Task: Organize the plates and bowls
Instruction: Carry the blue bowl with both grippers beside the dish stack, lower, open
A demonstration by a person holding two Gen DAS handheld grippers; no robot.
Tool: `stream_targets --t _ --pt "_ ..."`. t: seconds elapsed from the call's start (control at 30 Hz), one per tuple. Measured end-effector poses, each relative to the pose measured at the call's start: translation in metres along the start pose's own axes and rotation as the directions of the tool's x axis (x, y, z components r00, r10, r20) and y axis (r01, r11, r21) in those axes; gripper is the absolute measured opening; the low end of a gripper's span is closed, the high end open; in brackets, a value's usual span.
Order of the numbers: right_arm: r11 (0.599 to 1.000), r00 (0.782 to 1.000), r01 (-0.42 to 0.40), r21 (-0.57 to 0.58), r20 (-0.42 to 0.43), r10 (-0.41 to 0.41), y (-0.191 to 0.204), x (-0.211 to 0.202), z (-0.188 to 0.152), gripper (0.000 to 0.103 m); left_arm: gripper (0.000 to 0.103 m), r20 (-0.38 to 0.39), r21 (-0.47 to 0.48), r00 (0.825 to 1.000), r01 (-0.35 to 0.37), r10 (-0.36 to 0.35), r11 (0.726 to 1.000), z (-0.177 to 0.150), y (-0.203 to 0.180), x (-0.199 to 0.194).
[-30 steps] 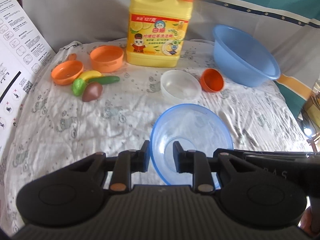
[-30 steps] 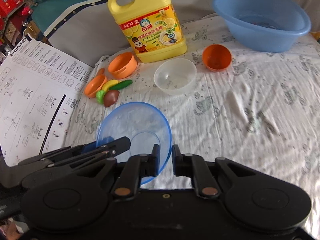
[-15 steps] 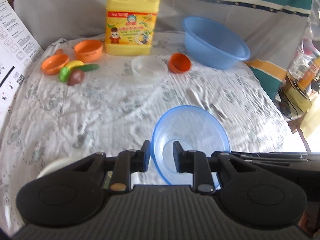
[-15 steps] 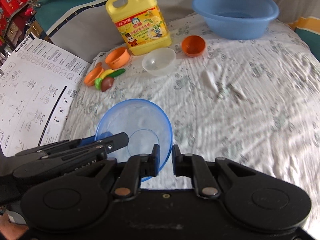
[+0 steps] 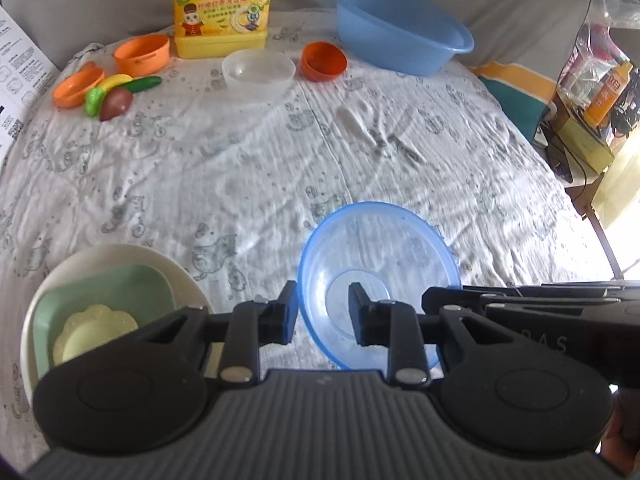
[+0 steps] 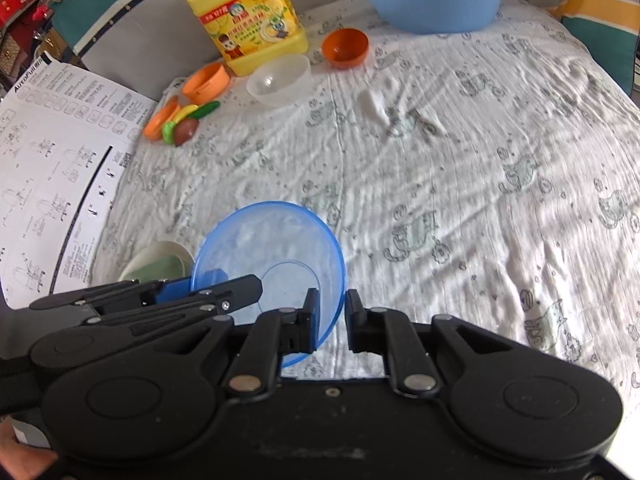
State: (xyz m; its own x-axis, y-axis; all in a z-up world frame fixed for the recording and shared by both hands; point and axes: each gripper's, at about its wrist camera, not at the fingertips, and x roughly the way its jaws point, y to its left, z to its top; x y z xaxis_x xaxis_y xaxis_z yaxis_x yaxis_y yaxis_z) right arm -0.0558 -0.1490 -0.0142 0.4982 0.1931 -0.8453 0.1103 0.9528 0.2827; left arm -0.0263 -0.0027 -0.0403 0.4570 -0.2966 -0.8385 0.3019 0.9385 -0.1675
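Observation:
Both grippers hold one clear blue bowl [image 5: 380, 256] above the cloth. My left gripper [image 5: 322, 314] is shut on its left rim. My right gripper [image 6: 329, 320] is shut on its right rim, and the bowl also shows in the right wrist view [image 6: 268, 248]. At the near left a white plate [image 5: 100, 256] holds a green square dish [image 5: 100, 288] and a pale yellow flower-shaped dish [image 5: 94, 330]. This stack shows partly in the right wrist view [image 6: 160, 264]. A clear bowl [image 5: 258, 74] and an orange bowl [image 5: 323, 61] stand at the far side.
A yellow detergent jug [image 5: 222, 8] and a blue basin [image 5: 400, 32] stand at the back. Orange cups [image 5: 142, 54] and toy fruit [image 5: 116, 96] lie at the far left. A printed sheet [image 6: 52, 168] is on the left. The table edge drops off at right.
Both grippers have pulled back toward the near side with the blue bowl. The stack of plates at the near left has come into view.

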Motion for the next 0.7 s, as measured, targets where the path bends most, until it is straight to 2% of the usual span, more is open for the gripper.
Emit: stream_targets --t 0.27,0.57,0.7 --pt "1.000 1.000 0.012 0.001 -0.027 -0.012 -0.001 0.015 0.001 0.015 0.027 -0.051 0.007 0.999 0.010 -0.010 1.000 -0.003 0.003 0.018" --pt "1.000 0.998 0.020 -0.011 -0.058 -0.021 -0.006 0.025 0.007 0.016 0.028 -0.069 0.004 0.997 0.022 -0.022 1.000 -0.003 0.003 0.025" --pt "1.000 0.998 0.013 -0.016 -0.064 -0.014 -0.006 0.026 0.008 0.016 0.032 -0.070 0.015 0.997 0.021 -0.020 1.000 -0.003 0.002 0.025"
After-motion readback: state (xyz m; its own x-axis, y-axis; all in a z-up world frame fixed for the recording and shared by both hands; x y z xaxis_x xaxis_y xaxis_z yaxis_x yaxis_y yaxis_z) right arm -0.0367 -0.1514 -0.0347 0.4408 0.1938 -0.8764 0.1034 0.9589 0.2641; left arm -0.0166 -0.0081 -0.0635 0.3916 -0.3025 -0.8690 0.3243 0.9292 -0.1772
